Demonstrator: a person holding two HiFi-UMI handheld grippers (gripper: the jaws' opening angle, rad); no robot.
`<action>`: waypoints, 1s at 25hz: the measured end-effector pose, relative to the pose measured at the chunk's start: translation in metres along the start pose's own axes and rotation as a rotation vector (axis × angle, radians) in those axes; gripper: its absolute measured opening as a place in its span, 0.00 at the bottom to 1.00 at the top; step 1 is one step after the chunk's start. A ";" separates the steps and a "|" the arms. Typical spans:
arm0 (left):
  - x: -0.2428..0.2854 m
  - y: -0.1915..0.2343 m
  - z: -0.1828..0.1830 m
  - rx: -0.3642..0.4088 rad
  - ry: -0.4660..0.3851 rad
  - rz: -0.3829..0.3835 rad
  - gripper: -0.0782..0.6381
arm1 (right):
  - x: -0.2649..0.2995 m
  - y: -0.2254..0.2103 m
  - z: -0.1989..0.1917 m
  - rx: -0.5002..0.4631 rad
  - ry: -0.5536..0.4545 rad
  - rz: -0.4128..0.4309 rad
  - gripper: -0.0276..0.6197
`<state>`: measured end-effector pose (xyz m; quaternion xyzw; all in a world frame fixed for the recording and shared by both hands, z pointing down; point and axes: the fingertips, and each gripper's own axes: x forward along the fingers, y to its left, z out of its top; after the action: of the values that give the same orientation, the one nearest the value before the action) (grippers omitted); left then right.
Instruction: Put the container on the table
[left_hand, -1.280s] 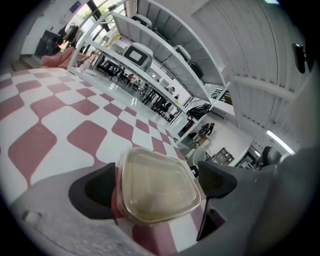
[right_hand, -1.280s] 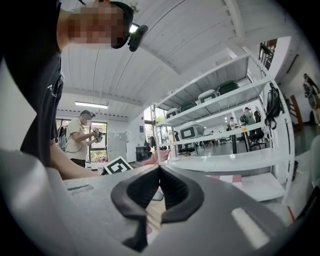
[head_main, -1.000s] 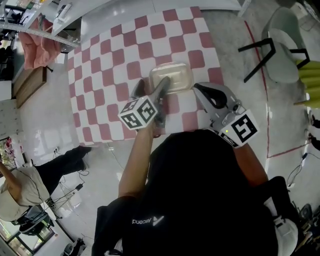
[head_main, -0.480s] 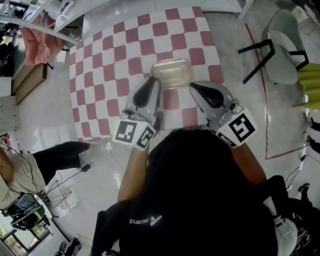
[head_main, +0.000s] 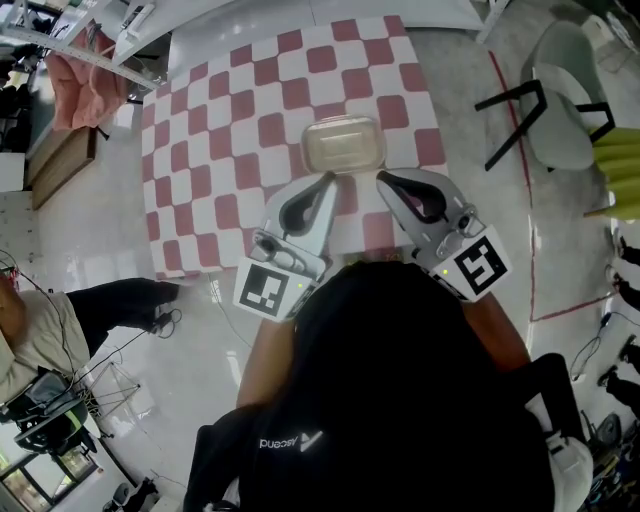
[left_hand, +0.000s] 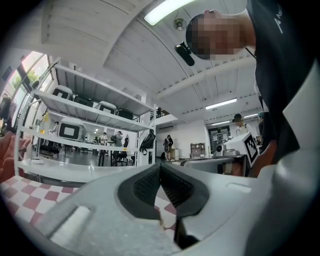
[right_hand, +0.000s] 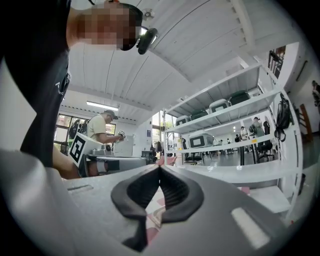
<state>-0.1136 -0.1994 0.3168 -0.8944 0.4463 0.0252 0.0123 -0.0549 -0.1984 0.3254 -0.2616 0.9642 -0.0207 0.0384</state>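
Container on table; L gripper, R gripper at its 6 o'clock, jaws closed, empty; careless nudge could shove it.

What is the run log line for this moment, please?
container: on table, free | left tongs: shut, empty | right tongs: shut, empty

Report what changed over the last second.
The left tongs drew back from the near edge of the container toward the person, and their jaws shut on nothing. The container stayed on the checkered table. The right tongs stayed shut and empty, roughly in place.
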 end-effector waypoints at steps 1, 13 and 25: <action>-0.001 -0.002 -0.002 -0.004 0.006 -0.004 0.12 | -0.001 0.001 0.001 -0.003 -0.005 0.000 0.05; -0.005 -0.008 -0.002 -0.027 -0.027 -0.012 0.12 | -0.004 0.008 0.004 -0.027 -0.012 0.005 0.05; -0.010 -0.009 -0.005 -0.027 -0.021 -0.009 0.12 | -0.006 0.012 0.003 -0.024 -0.016 0.008 0.05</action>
<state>-0.1123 -0.1869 0.3228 -0.8961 0.4419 0.0404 0.0048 -0.0553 -0.1856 0.3217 -0.2581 0.9651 -0.0068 0.0431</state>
